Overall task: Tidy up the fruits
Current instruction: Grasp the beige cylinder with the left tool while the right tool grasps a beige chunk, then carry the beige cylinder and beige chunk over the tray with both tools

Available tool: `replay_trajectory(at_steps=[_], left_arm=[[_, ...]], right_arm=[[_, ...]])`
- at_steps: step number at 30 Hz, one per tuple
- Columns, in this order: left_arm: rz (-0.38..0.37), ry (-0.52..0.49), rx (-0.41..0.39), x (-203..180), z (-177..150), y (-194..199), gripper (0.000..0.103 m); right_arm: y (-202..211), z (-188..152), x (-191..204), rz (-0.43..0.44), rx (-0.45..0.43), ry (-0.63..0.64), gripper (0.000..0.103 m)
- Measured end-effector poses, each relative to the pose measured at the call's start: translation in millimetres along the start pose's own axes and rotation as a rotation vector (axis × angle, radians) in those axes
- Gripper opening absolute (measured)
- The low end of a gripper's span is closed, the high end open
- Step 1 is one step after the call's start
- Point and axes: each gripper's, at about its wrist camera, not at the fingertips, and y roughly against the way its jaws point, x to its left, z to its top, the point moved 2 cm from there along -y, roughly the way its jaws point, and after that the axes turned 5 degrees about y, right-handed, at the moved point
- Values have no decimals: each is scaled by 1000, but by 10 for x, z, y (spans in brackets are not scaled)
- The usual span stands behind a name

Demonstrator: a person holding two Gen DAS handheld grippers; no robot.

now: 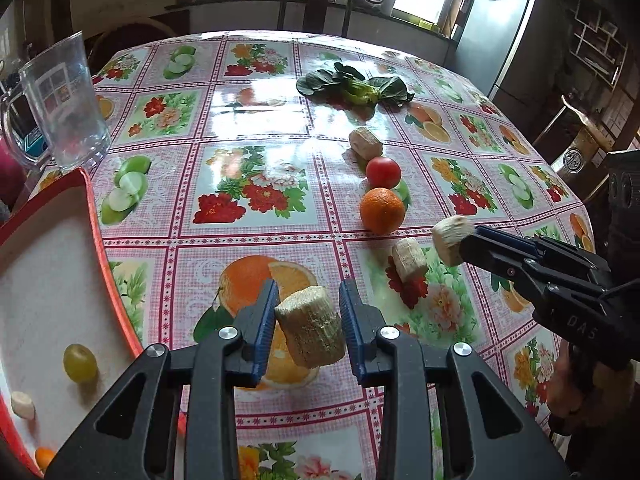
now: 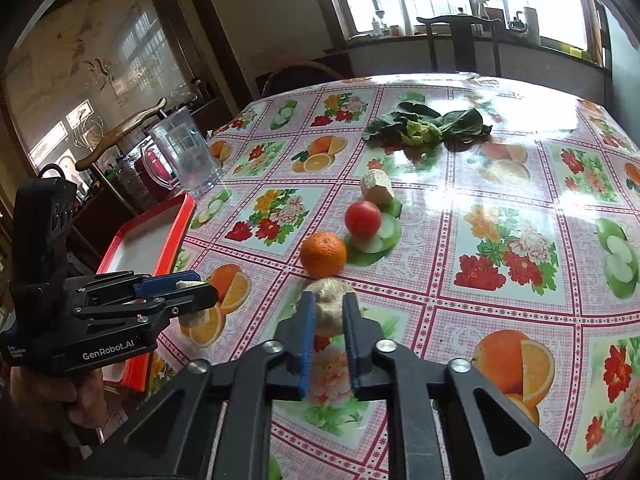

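My left gripper (image 1: 309,314) is shut on a beige stalk chunk (image 1: 312,326) and holds it above the table, right of the red-rimmed tray (image 1: 100,232). The tray holds a green grape (image 1: 80,362), a white piece (image 1: 23,405) and a small orange fruit (image 1: 44,457). My right gripper (image 2: 326,316) is shut on another beige chunk (image 2: 329,304), lifted off the cloth; it also shows in the left wrist view (image 1: 452,240). On the table lie an orange (image 1: 382,210), a tomato (image 1: 383,173) and two more chunks (image 1: 409,259) (image 1: 365,142).
A clear plastic pitcher (image 1: 66,108) stands behind the tray at the table's left edge. Leafy greens (image 1: 356,85) lie at the far middle. A dark chair (image 1: 314,4) stands beyond the far edge, a fridge (image 1: 492,44) at the right.
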Motion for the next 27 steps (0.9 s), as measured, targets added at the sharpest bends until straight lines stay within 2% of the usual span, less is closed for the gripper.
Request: replay_trajectory(at_steps=[3, 5, 7, 11, 13, 15, 18, 20, 23, 27], left_arm=[[2, 19, -14, 79, -51, 100, 27], [0, 28, -16, 125, -91, 139, 26], [0, 36, -21, 159, -126, 181, 26], [-9, 47, -37, 196, -161, 269, 26], [-14, 48, -41, 207, -165, 301, 26], [-15, 45, -46, 209, -166, 325, 26], [-19, 43, -51, 223, -179, 357, 26], [-24, 42, -56, 229, -195, 385, 26], [-30, 37, -64, 228, -224, 429, 26], [-35, 28, -71, 216, -277, 493, 26]], right_arm=[[-21, -12, 71, -36, 11, 17, 13], [-59, -31, 57, -49, 27, 3, 20], [-92, -59, 60, -22, 34, -12, 33], [-164, -137, 167, -4, 68, 14, 39], [-157, -191, 232, 9, 64, 29, 54], [-165, -252, 293, 13, 71, 47, 55], [-161, -323, 387, 44, 87, 60, 50], [-154, -376, 498, 75, 101, 97, 33], [-117, -429, 641, 22, 96, 165, 33], [-47, -467, 626, 27, 86, 142, 32]])
